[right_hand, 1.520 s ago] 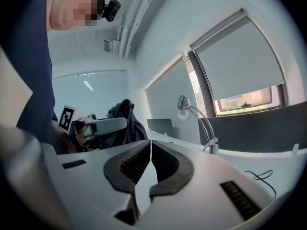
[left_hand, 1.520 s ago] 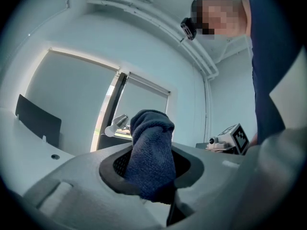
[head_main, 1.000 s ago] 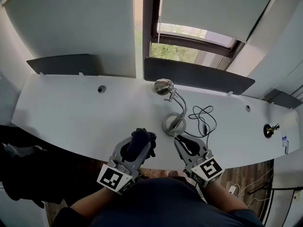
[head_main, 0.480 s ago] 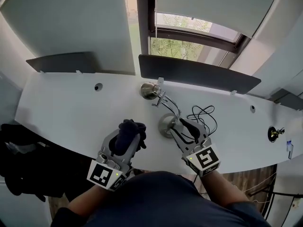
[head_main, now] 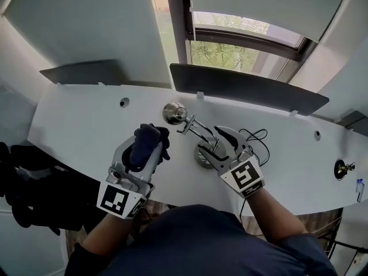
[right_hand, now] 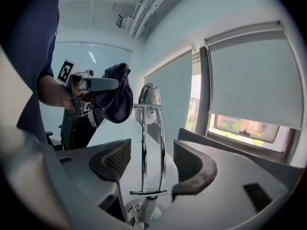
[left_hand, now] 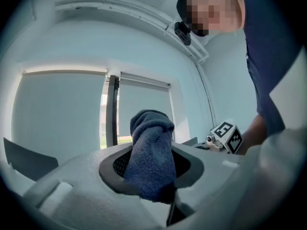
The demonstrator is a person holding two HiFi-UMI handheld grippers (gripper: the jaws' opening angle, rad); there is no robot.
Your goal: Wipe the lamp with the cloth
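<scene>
The chrome lamp stands on the white desk (head_main: 80,131): its head (head_main: 174,112) points left, its two-rod arm (head_main: 198,128) slopes down to the round base (head_main: 202,157). My left gripper (head_main: 146,145) is shut on a bunched dark blue cloth (head_main: 144,141), just left of the lamp head and apart from it. The cloth (left_hand: 151,152) fills the left gripper (left_hand: 152,164). My right gripper (head_main: 210,144) is opening. The lamp arm (right_hand: 149,147) stands between the jaws of the right gripper (right_hand: 146,164), and neither pad touches it. The lamp head (right_hand: 149,95) and cloth (right_hand: 117,99) show beyond.
A tangled black cable (head_main: 256,138) lies right of the lamp base. Dark panels (head_main: 247,88) stand along the desk's far edge under the window. A grommet hole (head_main: 125,102) is at the back left and a small dark fitting (head_main: 343,168) at the far right.
Both grippers moved forward over the desk toward the lamp. The right jaws went from shut to wide apart around the lamp arm. The left gripper carried the cloth up beside the lamp head.
</scene>
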